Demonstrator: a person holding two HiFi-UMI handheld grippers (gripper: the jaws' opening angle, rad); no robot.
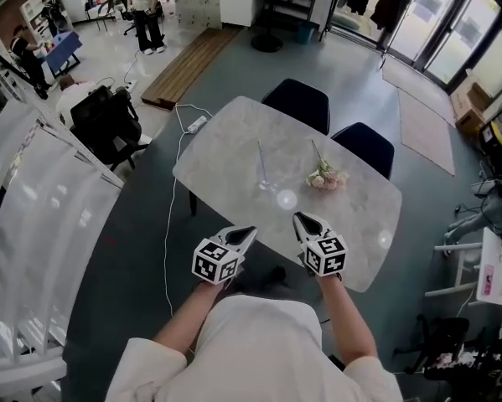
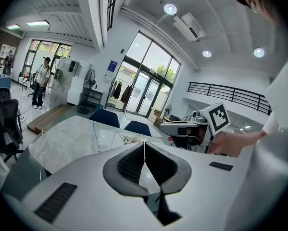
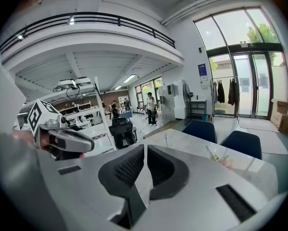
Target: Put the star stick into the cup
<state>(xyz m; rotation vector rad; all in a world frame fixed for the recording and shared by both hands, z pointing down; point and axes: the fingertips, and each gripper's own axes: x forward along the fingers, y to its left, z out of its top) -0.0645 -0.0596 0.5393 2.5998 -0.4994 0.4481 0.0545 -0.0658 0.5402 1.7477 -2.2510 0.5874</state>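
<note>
A thin pale star stick (image 1: 261,162) stands upright near the middle of the marble table (image 1: 225,141); its foot looks set in something clear, though I cannot tell what. Beside it is a clear round cup (image 1: 286,199), seen mostly as glare. My left gripper (image 1: 248,232) and right gripper (image 1: 300,219) hover side by side at the table's near edge, short of both objects, each shut with nothing between the jaws. The stick (image 2: 93,130) shows faintly in the left gripper view, and in the right gripper view the stick (image 3: 166,139) stands far off on the table.
A small bunch of pink flowers (image 1: 324,177) lies right of the cup. Two dark blue chairs (image 1: 299,102) stand at the table's far side. A black office chair (image 1: 106,122) and a cable with a power strip (image 1: 196,124) are on the floor to the left.
</note>
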